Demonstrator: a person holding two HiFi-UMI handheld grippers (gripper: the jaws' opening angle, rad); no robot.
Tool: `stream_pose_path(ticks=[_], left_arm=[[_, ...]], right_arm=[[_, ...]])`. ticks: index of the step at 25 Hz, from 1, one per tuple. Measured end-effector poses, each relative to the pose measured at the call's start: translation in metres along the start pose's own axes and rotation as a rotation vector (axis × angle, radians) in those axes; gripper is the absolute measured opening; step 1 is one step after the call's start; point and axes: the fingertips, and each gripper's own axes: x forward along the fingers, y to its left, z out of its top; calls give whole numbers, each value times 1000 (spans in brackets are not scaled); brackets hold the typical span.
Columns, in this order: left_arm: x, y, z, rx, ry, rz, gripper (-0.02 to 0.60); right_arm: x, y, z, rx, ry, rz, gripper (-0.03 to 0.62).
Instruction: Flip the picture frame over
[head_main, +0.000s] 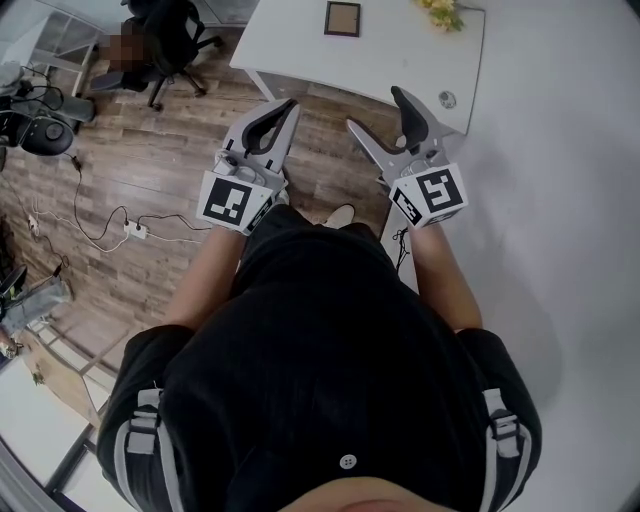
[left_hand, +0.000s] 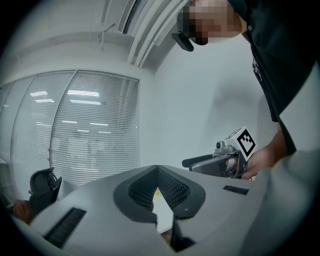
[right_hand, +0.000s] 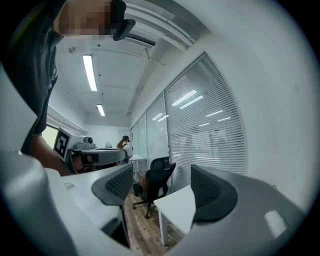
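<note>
**Frame lying on the white table, both tongs held short of it**

A wooden floor (head_main: 180, 170) is seen below the person, bounded on the right by a plain white wall (head_main: 570, 150). A white table (head_main: 400, 50) is set against that wall. The picture frame (head_main: 342, 18) lies flat on the table's far part, dark-rimmed with a brown panel facing up, well apart from both grippers. Yellow flowers (head_main: 440, 10) are seen near it at the picture's top edge; what holds them is cut off. A small round object (head_main: 447, 99) rests near the table's right corner. A black office chair (head_main: 175, 35) stands to the table's left, and a power strip (head_main: 135, 231) with cables lies on the floor. Slatted blinds (right_hand: 210, 135) behind glass line one side of the room, and strip lights (right_hand: 90, 72) run along the ceiling.

The left gripper (head_main: 285, 108) is held level over the floor with its jaws clenched tip to tip and nothing caught between them. The right gripper (head_main: 372, 107) is held beside it with its jaws spread wide and released; only the distant chair and table are seen through the gap.
</note>
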Motion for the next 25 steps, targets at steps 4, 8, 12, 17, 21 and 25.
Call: stream_pose_path(ticks=[4, 8, 12, 17, 21, 25], left_arm=[[8, 27, -9, -6, 30, -8, 5], [18, 62, -10, -18, 19, -35, 5], [23, 97, -6, -53, -11, -77, 5], [30, 139, -15, -63, -8, -120, 5], [32, 174, -17, -93, -28, -158, 5], [33, 208, -22, -95, -26, -188, 5]], right_arm=[[27, -6, -6, -10, 17, -16, 357], [62, -10, -8, -6, 27, -31, 357], [100, -10, -4, -1, 42, -49, 356], [141, -11, -8, -3, 63, -78, 356], [174, -9, -10, -1, 76, -115, 356], [203, -6, -13, 1, 86, -150, 356]])
